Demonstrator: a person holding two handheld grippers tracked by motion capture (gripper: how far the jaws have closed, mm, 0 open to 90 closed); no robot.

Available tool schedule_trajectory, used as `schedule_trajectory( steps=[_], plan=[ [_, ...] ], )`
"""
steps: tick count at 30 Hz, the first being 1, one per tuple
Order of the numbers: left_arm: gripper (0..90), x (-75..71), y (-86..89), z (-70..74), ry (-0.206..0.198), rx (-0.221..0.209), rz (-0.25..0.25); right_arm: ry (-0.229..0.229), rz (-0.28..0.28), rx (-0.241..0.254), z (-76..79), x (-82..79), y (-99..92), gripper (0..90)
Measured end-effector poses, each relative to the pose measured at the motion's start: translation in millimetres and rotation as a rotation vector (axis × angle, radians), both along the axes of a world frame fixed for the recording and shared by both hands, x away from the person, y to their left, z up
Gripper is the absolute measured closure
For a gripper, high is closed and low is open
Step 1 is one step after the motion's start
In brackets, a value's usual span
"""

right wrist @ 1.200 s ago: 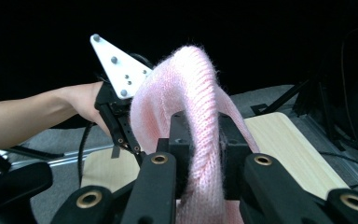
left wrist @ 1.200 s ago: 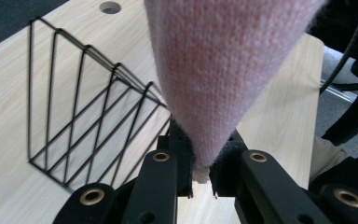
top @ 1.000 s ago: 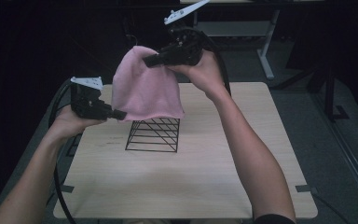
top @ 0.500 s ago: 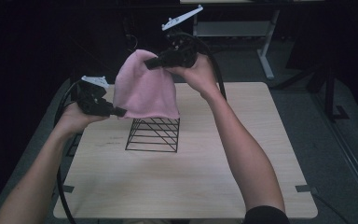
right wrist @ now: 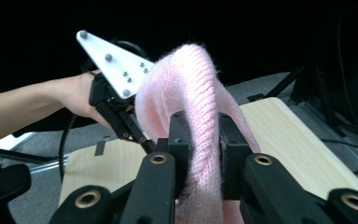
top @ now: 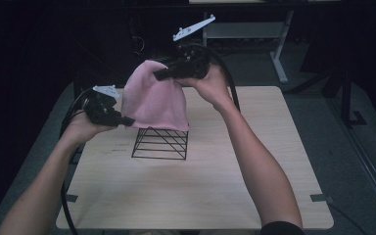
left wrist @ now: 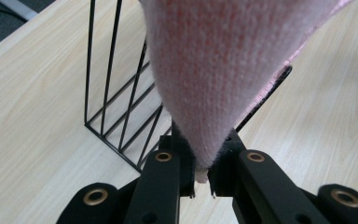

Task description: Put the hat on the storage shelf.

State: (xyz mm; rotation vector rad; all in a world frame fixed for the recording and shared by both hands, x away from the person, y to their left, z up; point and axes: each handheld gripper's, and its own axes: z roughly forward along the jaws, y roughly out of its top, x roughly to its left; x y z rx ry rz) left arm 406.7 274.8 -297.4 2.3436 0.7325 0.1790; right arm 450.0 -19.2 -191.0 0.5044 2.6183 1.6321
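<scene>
Pink knit hat [top: 157, 100] stretched between both tongs, right [top: 162, 73] pinching its crown, left [top: 129, 121] its hem at 9 o'clock, likely to clear the wire rack [top: 160, 143].

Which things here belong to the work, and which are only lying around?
In use: pink knitted cloth, black wire rack, left hand-held gripper, right hand-held gripper, both clamped on the cloth.

Just there: wooden table, white metal frame on the floor behind.
</scene>
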Motion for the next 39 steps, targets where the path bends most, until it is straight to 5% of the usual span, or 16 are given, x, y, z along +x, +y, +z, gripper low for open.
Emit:
schedule_trajectory(
  steps=[15,27,32,39],
  plan=[
    [82.8,-5.8,8.8,-24.9,0.003,0.006,0.021,0.026,0.045,-0.025,-22.6,-3.3,10.4,78.5],
    [82.4,-1.5,0.6,-35.1,0.019,0.093,0.007,0.054,0.068,-0.026,-38.9,-6.1,11.1,78.3],
    [82.4,-4.2,5.2,-43.3,0.025,0.045,0.019,0.066,0.072,-0.03,-44.7,-4.4,9.8,78.3],
    [82.2,-6.6,6.9,-55.1,0.037,0.054,0.021,0.077,0.074,-0.04,-56.9,-5.5,10.0,77.5]
  ],
)
